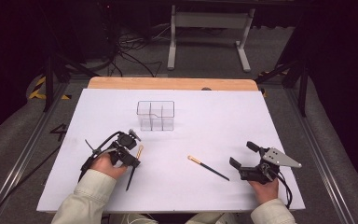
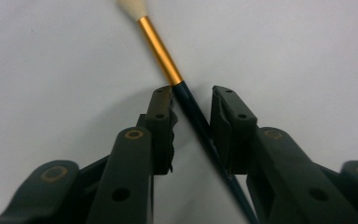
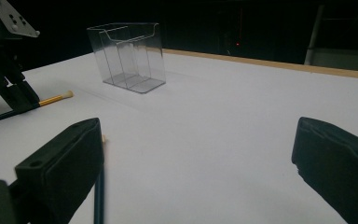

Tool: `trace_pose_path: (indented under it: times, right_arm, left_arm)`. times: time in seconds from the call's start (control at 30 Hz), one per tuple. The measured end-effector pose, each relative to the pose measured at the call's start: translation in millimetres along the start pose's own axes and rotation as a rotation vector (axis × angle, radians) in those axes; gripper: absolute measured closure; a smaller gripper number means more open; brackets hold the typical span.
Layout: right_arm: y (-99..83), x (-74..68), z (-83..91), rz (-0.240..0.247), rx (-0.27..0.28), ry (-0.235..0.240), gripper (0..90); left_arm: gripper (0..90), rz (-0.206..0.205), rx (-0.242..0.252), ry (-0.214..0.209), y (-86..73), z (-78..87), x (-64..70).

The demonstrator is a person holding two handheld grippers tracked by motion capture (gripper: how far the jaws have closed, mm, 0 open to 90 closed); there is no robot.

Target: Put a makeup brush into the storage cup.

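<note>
Two gold-banded, dark-handled brushes lie on the white bench [image 1: 214, 126]. Left claw [image 2: 191, 100] straddles one brush [image 2: 161, 49], jaws slightly apart, not clamped. Right claw [image 1: 243, 154] gapes wide, empty.

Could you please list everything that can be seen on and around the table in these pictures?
brush between the left jaws: one, dark handle, gold ferrule, pale tip; lying on the table's left part.
second brush: one, dark handle, gold ferrule; lying on the table, right of centre.
clear divided holder: one, transparent; standing at the table's middle, towards the far side.
table: one, white top with a wooden far edge.
metal frame: one, pale grey; on the floor beyond the table.
left tongs: one, black; jaws either side of the brush handle, with a gap.
right tongs: one, black, grey plate on top; jaws wide apart.
</note>
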State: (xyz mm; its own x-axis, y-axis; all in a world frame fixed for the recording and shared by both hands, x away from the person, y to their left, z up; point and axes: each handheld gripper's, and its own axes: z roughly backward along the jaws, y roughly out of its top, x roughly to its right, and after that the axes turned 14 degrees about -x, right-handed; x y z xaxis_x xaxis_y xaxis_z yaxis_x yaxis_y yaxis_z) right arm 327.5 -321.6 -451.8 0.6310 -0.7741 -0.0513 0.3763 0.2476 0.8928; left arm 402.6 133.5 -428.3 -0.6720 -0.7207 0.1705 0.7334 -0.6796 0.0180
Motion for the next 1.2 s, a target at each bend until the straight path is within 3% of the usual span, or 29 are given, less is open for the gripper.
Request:
trace_pose_path:
  times: [0.17, 0.3, 0.57, 0.73, 0.93, 1.2]
  right_arm:
    - [0.0, -0.1, 0.0, -0.001, 0.001, 0.003, 2.8]
    - [0.0, -0.1, -0.1, 0.0, -0.001, 0.005, 2.9]
    - [-0.1, 0.3, -0.5, -0.001, -0.003, -0.001, 2.9]
    - [-0.2, 0.3, -0.5, -0.003, -0.006, -0.002, 2.9]
    - [-0.3, 0.5, -0.6, -0.005, -0.011, -0.007, 2.9]
    - [-0.4, 0.8, -0.9, -0.007, -0.012, -0.007, 2.9]
  left_arm:
    - [81.1, -0.005, -0.004, 0.012, -0.3, -0.3, -1.2]
    - [81.7, -0.022, -0.017, 0.032, 1.4, -0.2, 0.9]
    - [82.3, -0.049, -0.032, 0.008, 2.9, 1.7, -1.7]
    - [82.4, -0.072, -0.008, -0.002, 2.0, 7.8, 1.4]
    - [82.4, -0.113, 0.07, -0.019, -1.9, 27.9, 7.7]
    - [82.4, -0.136, 0.132, -0.023, -3.2, 41.8, 12.0]
